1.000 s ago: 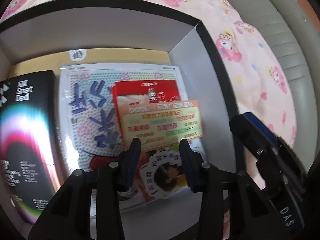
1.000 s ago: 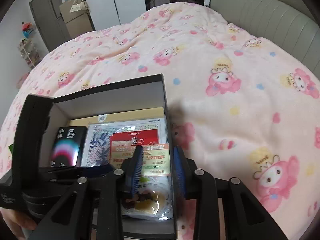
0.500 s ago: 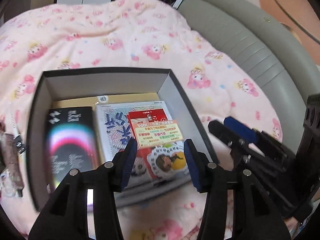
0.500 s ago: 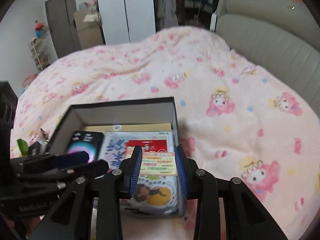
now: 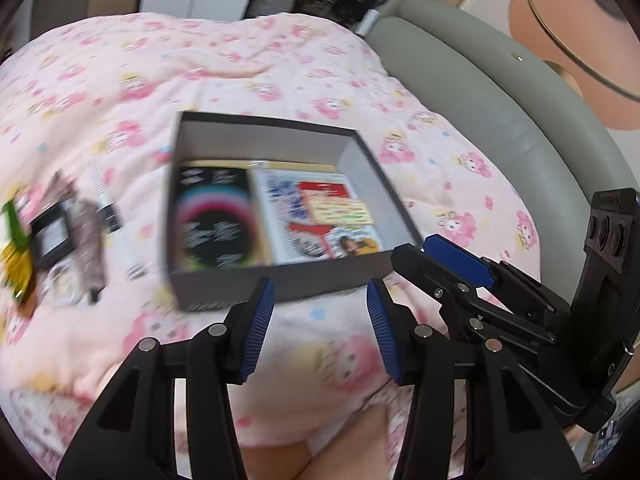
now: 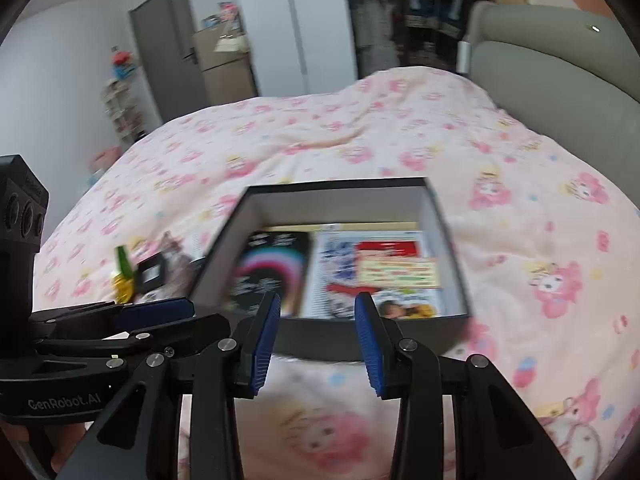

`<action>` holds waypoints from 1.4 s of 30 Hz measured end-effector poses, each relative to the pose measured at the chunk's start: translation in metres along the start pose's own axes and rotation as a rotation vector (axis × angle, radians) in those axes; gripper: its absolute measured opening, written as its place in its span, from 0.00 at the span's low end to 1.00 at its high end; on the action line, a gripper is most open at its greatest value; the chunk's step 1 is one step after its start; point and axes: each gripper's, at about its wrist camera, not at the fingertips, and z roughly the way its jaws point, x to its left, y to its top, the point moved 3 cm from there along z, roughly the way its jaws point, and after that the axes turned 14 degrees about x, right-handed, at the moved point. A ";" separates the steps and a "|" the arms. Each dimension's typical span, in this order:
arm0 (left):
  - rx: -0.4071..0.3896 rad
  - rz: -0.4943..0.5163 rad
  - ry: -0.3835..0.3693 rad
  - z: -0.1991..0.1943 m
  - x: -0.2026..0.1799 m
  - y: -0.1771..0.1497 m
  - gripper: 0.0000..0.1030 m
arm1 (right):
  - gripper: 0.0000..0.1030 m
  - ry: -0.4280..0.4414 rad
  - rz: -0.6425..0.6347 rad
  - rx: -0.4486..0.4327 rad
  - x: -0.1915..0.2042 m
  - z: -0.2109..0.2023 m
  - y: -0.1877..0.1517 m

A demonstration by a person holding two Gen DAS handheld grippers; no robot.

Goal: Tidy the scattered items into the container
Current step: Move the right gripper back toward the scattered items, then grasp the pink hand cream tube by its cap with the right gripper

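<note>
The box (image 5: 280, 280) sits on the pink bedspread (image 5: 200, 80) just ahead of both tools, its near wall right beyond the fingertips; inside lie a black packet (image 5: 216, 224) toward the left gripper's side and a stack of printed cards and sheets (image 5: 320, 216) toward the right one's. The left gripper (image 5: 318, 320) has its jaws spread with nothing between them, and the right gripper (image 6: 316, 328) is the same, parted and empty. Off to the left gripper's left, well apart from the box, a scatter of small items (image 5: 60, 232) remains on the cover: a dark framed piece, something green and gold, a brownish floppy thing (too blurred to name). These look light and mostly flat; I judge the stiff ones are best pinched across a thin edge, while the soft one should be gathered at its middle, since the quilt gives underneath and thin things may slide. A second ago both tools hung low over the box, pads just above the card stack; now they have pulled back and up, the whole box in view, the cards left inside.
</note>
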 end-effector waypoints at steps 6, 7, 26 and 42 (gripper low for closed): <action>-0.014 -0.064 0.062 -0.036 0.049 -0.027 0.47 | 0.34 0.155 -0.091 0.057 0.064 0.018 -0.002; -0.018 -0.086 0.060 -0.040 0.059 -0.031 0.47 | 0.34 0.155 -0.105 0.062 0.073 0.020 -0.002; 0.059 -0.506 0.022 0.024 0.230 -0.002 0.40 | 0.34 0.200 -0.186 0.334 0.166 0.155 -0.005; 0.059 -0.677 -0.051 0.048 0.271 -0.005 0.40 | 0.33 0.254 -0.132 0.513 0.194 0.266 0.013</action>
